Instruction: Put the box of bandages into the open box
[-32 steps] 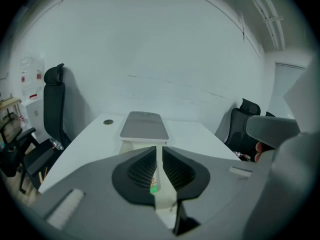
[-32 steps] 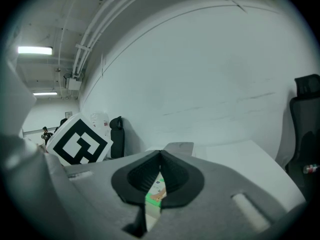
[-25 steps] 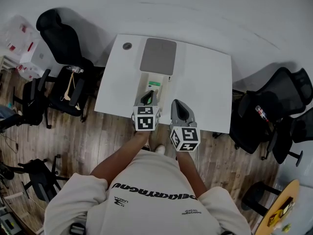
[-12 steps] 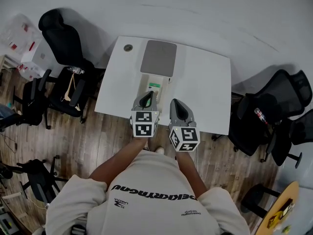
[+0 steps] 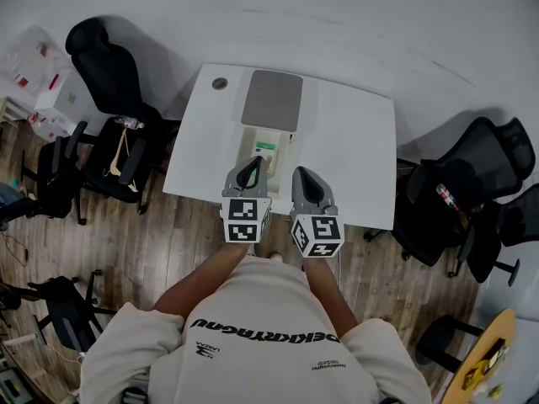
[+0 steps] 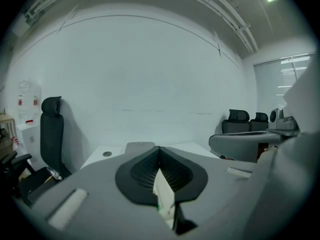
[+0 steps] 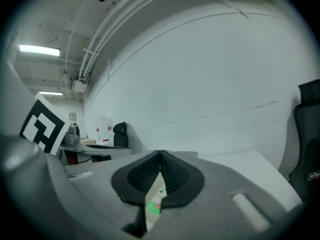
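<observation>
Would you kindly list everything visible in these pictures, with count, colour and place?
table: 1, white, centre of the head view
open box: 1, pale, on the table ahead of the grippers
lid: 1, grey, folded back at the box's far end
box of bandages: 1, white with green mark, inside the open box
cable hole: 1, grey, table's far left corner
office chairs: several, black, both sides of the table
round table: 1, wood-coloured, lower right corner
floor: brown planks
left gripper: 1, grey, shut, empty, by the box's near end
right gripper: 1, grey, shut, empty, beside it
person's sweatshirt: 1, pale, bottom
</observation>
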Demonstrator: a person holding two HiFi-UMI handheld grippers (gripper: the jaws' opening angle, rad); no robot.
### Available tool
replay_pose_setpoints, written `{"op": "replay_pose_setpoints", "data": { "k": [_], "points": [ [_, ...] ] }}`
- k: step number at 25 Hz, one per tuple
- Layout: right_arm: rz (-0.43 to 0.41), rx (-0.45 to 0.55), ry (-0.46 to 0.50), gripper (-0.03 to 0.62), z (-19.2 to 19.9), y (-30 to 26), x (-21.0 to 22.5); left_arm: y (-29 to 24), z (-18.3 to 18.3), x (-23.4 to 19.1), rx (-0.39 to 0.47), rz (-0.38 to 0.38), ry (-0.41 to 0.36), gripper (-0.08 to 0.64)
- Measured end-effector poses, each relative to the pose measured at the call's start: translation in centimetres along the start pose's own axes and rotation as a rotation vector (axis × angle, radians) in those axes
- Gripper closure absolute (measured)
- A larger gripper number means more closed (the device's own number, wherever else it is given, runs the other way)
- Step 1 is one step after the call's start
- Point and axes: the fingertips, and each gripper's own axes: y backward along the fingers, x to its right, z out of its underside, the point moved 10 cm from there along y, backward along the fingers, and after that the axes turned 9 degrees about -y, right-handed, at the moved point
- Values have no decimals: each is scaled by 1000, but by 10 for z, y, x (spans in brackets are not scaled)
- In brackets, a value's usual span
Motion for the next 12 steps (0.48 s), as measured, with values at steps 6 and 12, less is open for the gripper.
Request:
{"op": "replay_pose_setpoints", "data": {
  "k": [6, 12],
  "points": [
    [5, 9, 8, 594, 0, 4, -3, 12, -1, 0, 28, 5, -20, 560],
    [17, 19, 26, 594, 0, 7, -5, 20, -2, 0, 56, 13, -15, 557]
  ]
}}
